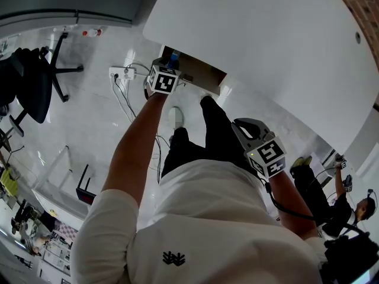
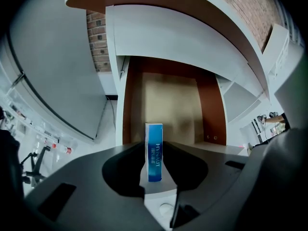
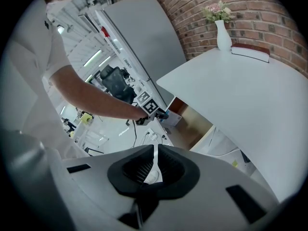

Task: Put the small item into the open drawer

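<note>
The small item is a slim blue box (image 2: 154,150) that stands upright between the jaws of my left gripper (image 2: 155,170). The jaws stand wide and do not seem to press on it. Behind it lies the open drawer (image 2: 171,109), brown-sided with a tan floor, under the white desk. In the head view the left gripper (image 1: 170,64) reaches out to the drawer (image 1: 204,74), and the blue box (image 1: 173,56) shows at its tip. My right gripper (image 1: 249,128) hangs back by the person's hip; its jaws (image 3: 155,150) are shut with nothing between them.
The white curved desktop (image 1: 266,46) overhangs the drawer. A power strip (image 1: 121,73) with cables lies on the floor left of the drawer. A black office chair (image 1: 29,81) stands at far left. Another person (image 1: 349,206) sits low at right. A white vase (image 3: 222,32) stands on the desk.
</note>
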Motion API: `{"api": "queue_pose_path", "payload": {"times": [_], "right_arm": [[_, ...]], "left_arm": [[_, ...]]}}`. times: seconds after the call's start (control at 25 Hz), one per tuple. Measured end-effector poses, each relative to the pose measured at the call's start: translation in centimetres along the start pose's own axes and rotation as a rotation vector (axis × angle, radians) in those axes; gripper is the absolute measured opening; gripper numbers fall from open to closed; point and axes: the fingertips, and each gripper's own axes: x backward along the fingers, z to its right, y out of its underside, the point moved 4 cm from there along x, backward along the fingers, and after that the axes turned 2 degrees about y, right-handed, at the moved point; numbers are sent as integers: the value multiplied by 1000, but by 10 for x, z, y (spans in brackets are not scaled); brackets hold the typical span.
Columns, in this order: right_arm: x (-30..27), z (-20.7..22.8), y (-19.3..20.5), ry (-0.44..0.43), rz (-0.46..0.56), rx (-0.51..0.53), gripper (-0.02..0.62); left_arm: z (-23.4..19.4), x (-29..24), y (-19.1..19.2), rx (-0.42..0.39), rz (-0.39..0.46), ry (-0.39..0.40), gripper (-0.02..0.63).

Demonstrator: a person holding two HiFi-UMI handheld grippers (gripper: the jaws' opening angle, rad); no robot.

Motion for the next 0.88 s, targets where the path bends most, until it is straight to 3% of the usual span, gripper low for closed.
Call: {"api": "queue_pose_path", "payload": {"times": [0.52,0.88], "right_arm": [[1,-20,-7,-7,37,36,49],[4,-89,-9,-8,82,64,49]], "left_arm": [[12,42,0,0,47,6,150],[13,133,36,45,120,18,150]]}}
